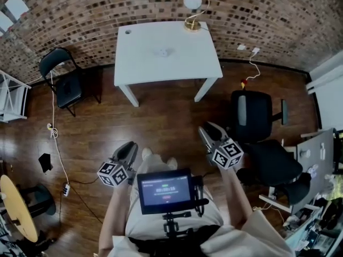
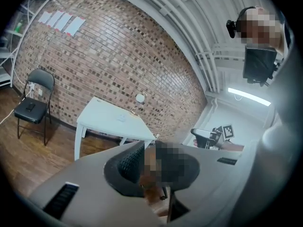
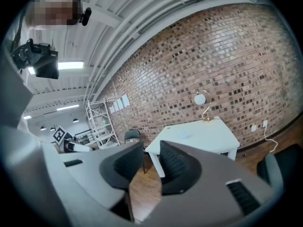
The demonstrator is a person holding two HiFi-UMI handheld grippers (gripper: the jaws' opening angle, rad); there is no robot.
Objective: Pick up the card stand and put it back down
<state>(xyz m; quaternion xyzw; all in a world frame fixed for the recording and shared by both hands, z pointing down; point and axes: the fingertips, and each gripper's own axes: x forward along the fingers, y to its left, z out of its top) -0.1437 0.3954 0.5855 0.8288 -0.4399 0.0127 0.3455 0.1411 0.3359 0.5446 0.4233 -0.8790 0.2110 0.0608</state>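
Note:
The card stand (image 1: 162,52) is a small pale object lying near the middle of the white table (image 1: 139,63) against the brick wall; it also shows as the card stand (image 2: 122,118) and the card stand (image 3: 185,135). My left gripper (image 1: 128,149) and right gripper (image 1: 208,131) are both held out in front of the person over the wooden floor, well short of the table. The right gripper (image 3: 151,149) has a narrow gap between its ribbed pads and nothing in it. The left gripper (image 2: 149,151) is partly under a blurred patch; floor shows through a narrow gap, with nothing held.
A gold lamp with a white globe (image 1: 193,7) stands at the table's back right corner. A black folding chair (image 1: 61,76) is left of the table, a black office chair (image 1: 257,119) right of it. Cables (image 1: 53,133) trail on the floor. A round wooden table (image 1: 16,208) sits at lower left.

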